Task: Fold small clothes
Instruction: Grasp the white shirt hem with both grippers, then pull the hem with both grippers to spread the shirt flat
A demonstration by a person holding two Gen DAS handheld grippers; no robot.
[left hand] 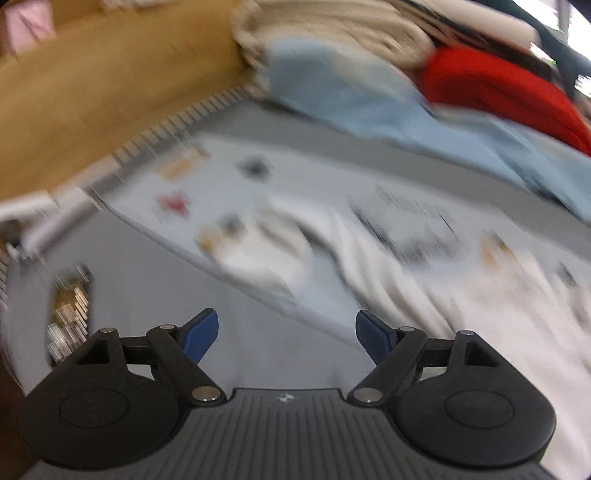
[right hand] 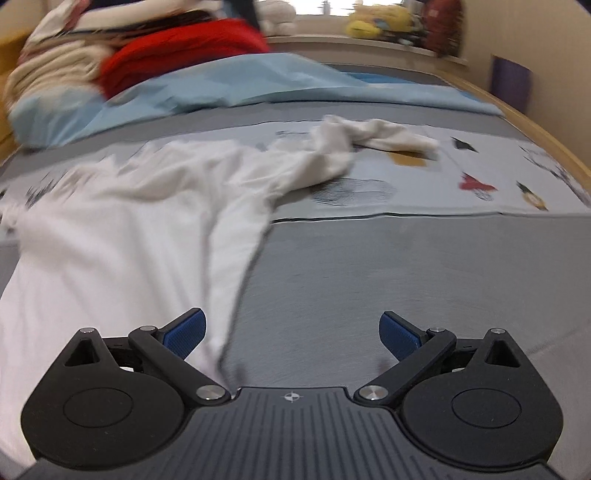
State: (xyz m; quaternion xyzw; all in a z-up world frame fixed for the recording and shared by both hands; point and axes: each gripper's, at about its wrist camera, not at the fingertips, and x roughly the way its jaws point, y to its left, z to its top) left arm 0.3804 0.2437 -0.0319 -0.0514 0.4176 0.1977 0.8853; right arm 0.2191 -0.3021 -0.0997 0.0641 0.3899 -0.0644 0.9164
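A white garment lies crumpled on the grey bed sheet, with one sleeve stretched toward the back right. In the left wrist view the same white garment lies to the right, blurred. My left gripper is open and empty above the sheet, left of the garment. My right gripper is open and empty, with the garment's edge running down just inside its left finger.
A printed light-grey panel crosses the bed. A light blue blanket, a red cloth and a beige pile lie at the back. A wooden bed frame borders the left; soft toys sit on a far ledge.
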